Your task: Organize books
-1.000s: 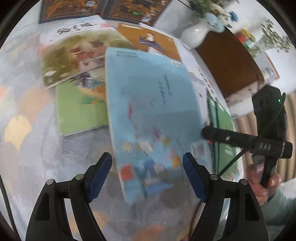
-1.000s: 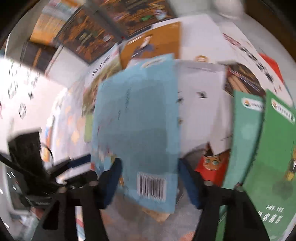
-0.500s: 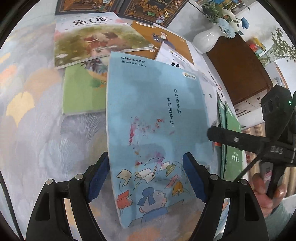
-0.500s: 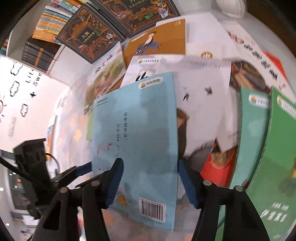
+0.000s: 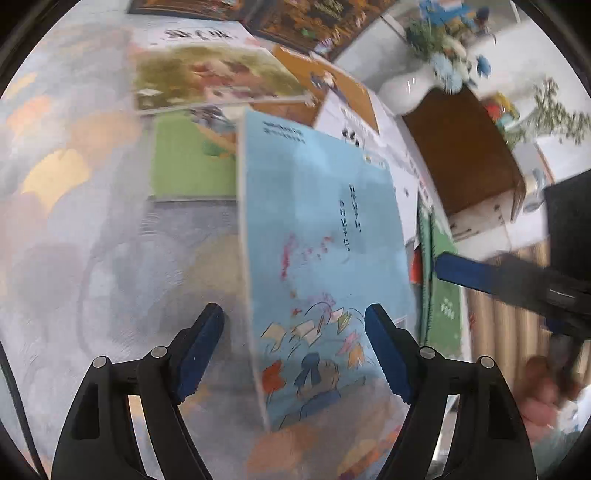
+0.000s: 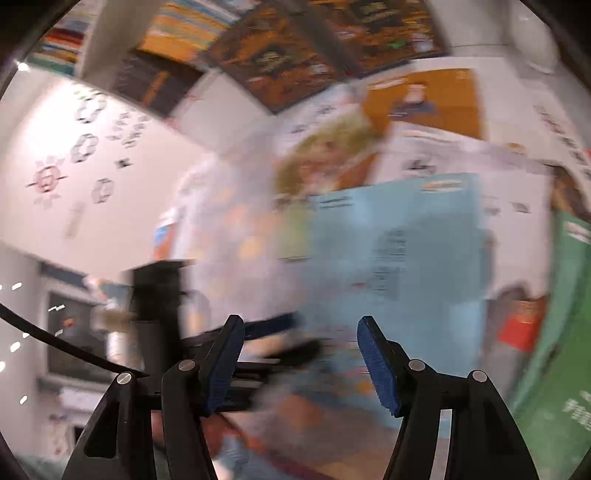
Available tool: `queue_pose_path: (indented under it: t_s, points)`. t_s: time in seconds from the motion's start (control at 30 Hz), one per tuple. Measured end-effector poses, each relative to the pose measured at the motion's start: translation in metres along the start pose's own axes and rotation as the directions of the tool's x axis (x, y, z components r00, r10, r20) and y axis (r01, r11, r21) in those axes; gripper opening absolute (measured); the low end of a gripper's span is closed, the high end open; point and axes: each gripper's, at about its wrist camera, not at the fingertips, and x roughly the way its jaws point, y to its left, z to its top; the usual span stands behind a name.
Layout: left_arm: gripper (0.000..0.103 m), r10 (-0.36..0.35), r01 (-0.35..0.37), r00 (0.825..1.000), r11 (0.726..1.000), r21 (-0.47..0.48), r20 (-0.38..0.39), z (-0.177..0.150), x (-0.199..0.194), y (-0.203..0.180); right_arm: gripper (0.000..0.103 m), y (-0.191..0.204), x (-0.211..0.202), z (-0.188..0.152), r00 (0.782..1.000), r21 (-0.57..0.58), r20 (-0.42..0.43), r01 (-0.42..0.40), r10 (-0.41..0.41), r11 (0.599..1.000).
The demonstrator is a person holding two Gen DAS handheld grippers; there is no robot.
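Observation:
A light blue book with a cartoon cover lies on the patterned tablecloth, partly over other books. My left gripper hovers over its near end, open, and its pads do not touch the book. To the book's right, apart from it, one blue-padded finger of my right gripper shows. The right wrist view is blurred. There my right gripper is open with nothing between its pads, and the blue book lies beyond it. The left gripper's body is a dark shape at the left.
Around the blue book lie a painted picture book, a green book, an orange book and green books at the right. Dark ornate books lie at the back. A white vase stands by a brown cabinet.
My right gripper, shut on the blue book's near edge a second ago, has opened, let it go and drawn back and upward. The left gripper shifted slightly and stays open.

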Motion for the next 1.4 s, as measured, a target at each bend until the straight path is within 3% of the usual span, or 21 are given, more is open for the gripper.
queue_pose_path:
  t_s: [0.1,0.17,0.3,0.37,0.43,0.53,0.63,0.83,0.93,1.0,1.07,1.23,1.4]
  points:
    - [0.077,0.025,-0.025,1.000,1.000,0.014,0.012,-0.004,-0.011,0.003,0.063,-0.046,-0.009,-0.011,0.982,0.087,-0.006,0.189,-0.189,0.978]
    - [0.077,0.005,-0.005,1.000,1.000,0.008,-0.003,-0.009,-0.008,0.002,0.063,-0.067,-0.009,-0.019,0.970,0.137,-0.035,0.241,-0.239,0.961]
    - [0.076,0.011,-0.009,0.998,0.999,0.041,-0.054,-0.016,0.015,-0.014,0.063,-0.096,0.005,-0.045,0.977,0.235,-0.089,0.208,-0.192,0.949]
    - [0.077,0.028,-0.024,0.998,0.997,0.071,-0.058,-0.020,0.020,-0.024,0.064,-0.086,0.006,-0.047,0.977,0.196,-0.066,0.211,-0.202,0.958]
    - [0.077,0.031,-0.023,0.996,0.995,0.093,-0.086,-0.023,0.022,-0.031,0.070,-0.077,0.009,-0.051,0.986,0.184,-0.101,0.147,-0.130,0.972]
    - [0.077,0.048,-0.035,0.993,0.993,0.117,-0.111,-0.033,0.019,-0.033,0.071,-0.057,0.006,-0.067,0.971,0.065,-0.148,0.198,-0.187,0.978]
    - [0.077,0.024,-0.014,0.993,0.996,0.089,-0.114,-0.041,0.012,-0.026,0.070,-0.060,0.003,-0.082,0.973,0.069,-0.191,0.144,-0.129,0.987]
    - [0.077,0.015,-0.009,0.995,0.998,0.064,-0.102,-0.047,0.010,-0.022,0.071,-0.068,-0.003,-0.060,0.987,0.123,-0.155,0.062,-0.043,0.990]
    - [0.078,-0.025,0.028,0.995,0.999,0.031,-0.093,-0.050,0.008,-0.016,0.071,-0.040,-0.037,-0.057,0.990,0.022,-0.097,-0.102,0.103,0.995]
    - [0.077,-0.061,0.062,0.994,0.998,0.007,-0.086,-0.050,0.007,-0.012,0.071,-0.020,-0.064,-0.048,0.975,-0.025,-0.036,-0.221,0.220,0.975]
    - [0.077,-0.084,0.082,0.993,0.996,-0.019,-0.078,-0.049,0.003,-0.009,0.074,0.005,-0.070,-0.033,0.967,-0.071,-0.021,-0.255,0.254,0.964]
    - [0.077,-0.025,0.036,0.996,0.991,-0.128,0.085,-0.052,-0.058,0.031,0.075,0.067,-0.045,-0.013,0.970,-0.191,-0.077,-0.243,0.232,0.951]
    - [0.077,0.091,-0.014,0.961,0.959,-0.283,0.262,-0.066,-0.145,0.092,0.075,0.133,-0.005,0.000,0.944,-0.269,-0.129,-0.328,0.304,0.905]
